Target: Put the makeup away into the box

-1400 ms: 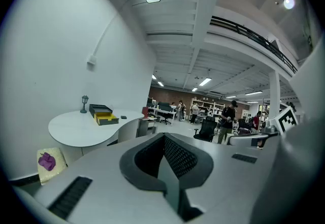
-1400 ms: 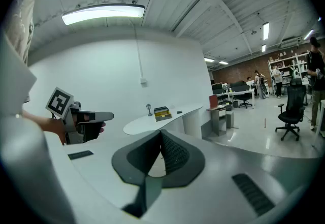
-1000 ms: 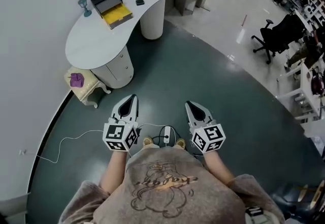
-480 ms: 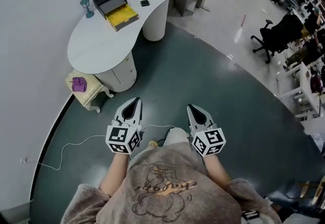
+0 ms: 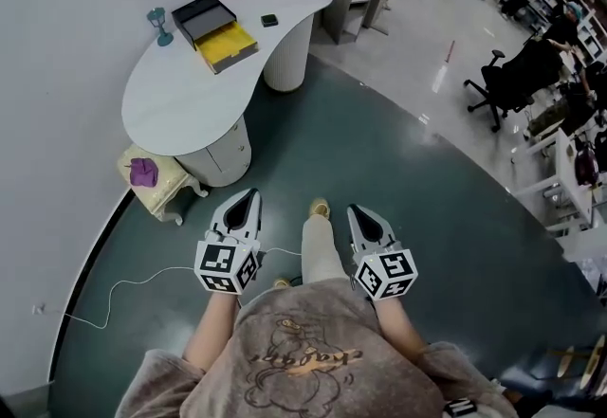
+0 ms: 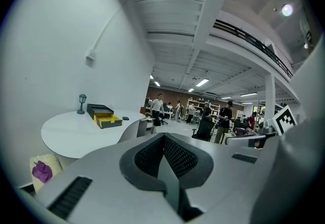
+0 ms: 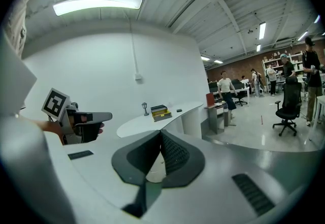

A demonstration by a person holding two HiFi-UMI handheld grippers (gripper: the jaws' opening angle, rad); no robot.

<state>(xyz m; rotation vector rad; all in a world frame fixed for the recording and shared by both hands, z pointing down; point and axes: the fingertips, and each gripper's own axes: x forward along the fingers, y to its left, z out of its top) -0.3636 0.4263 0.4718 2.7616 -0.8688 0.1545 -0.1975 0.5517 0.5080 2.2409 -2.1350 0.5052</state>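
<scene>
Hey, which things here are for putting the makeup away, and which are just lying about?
For the job: open yellow-lined box; small black item near it, possibly makeup.
Lying about: teal lamp ornament; purple thing on stool; floor cable; office chair.

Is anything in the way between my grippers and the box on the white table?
Nothing visible. Only bare floor lies between the left gripper, the right gripper and the table holding the box; the stool stands off to the left.
</scene>
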